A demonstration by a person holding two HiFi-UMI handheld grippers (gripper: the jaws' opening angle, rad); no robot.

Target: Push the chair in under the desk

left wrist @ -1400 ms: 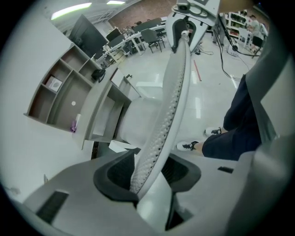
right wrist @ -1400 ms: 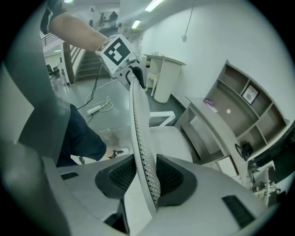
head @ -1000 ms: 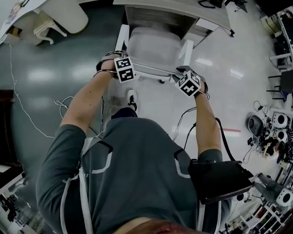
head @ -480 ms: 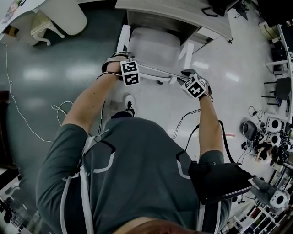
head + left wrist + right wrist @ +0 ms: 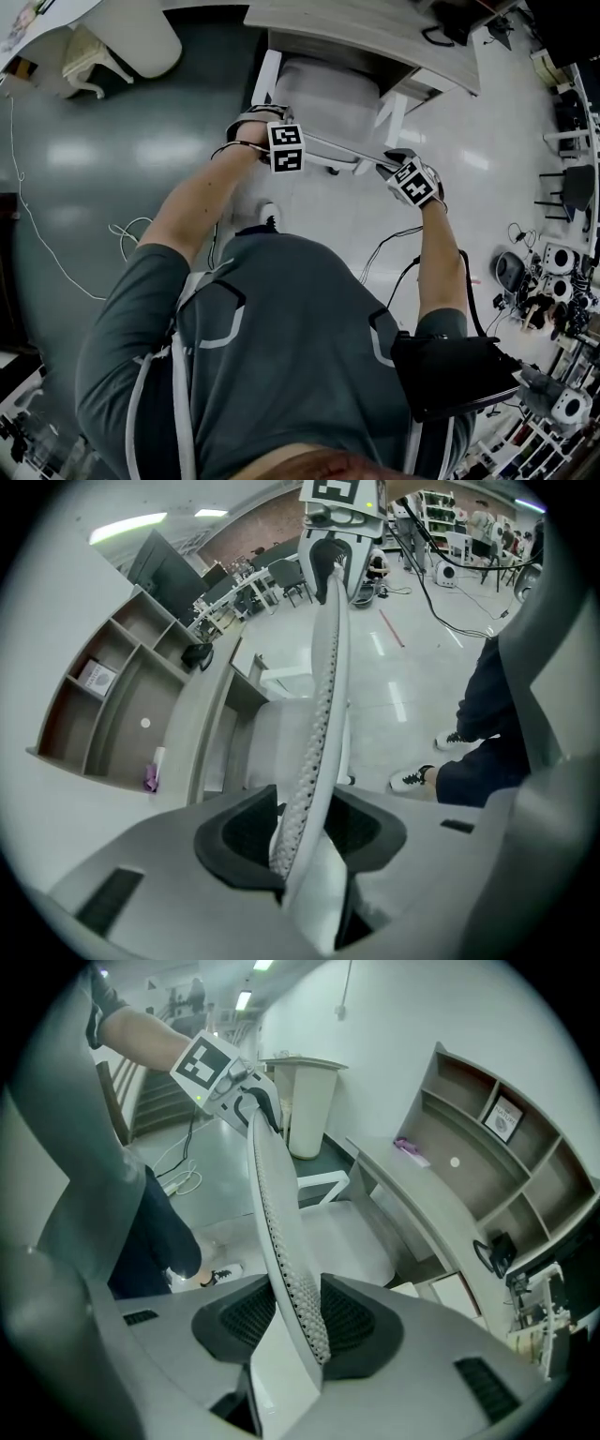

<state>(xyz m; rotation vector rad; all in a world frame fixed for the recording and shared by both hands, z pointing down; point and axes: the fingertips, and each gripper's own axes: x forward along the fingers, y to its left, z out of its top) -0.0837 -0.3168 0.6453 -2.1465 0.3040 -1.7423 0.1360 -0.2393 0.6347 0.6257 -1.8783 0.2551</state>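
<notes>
Two grippers shared one hold, though the largest thing in view was the long grey-topped desk (image 5: pixel 375 37), which ran across the far side of the shiny floor (image 5: pixel 112 187) from the person. The white office chair with a padded seat (image 5: pixel 323 94) stood on that floor. The front of its seat was already beneath the desk's near edge and its two white armrests were level with that edge, while the rear of the seat sat out in the open.

Its thin white mesh backrest (image 5: pixel 330 667) rose on the person's side, its top edge roughly parallel to the desk's near edge. The left gripper (image 5: pixel 305 832) was clamped across the left end of that top edge, with its pads pressed on the mesh from both sides. The right gripper (image 5: pixel 295 1321) pinched the right end in the same way.

Both pointed steeply down and sat about equally near the desk. The desk lay straight ahead of both tools, square to the backrest's long axis. The push therefore likely called for an even, level shove from both hands. An uneven one could swing the chair and catch one of the armrests on the desk.
</notes>
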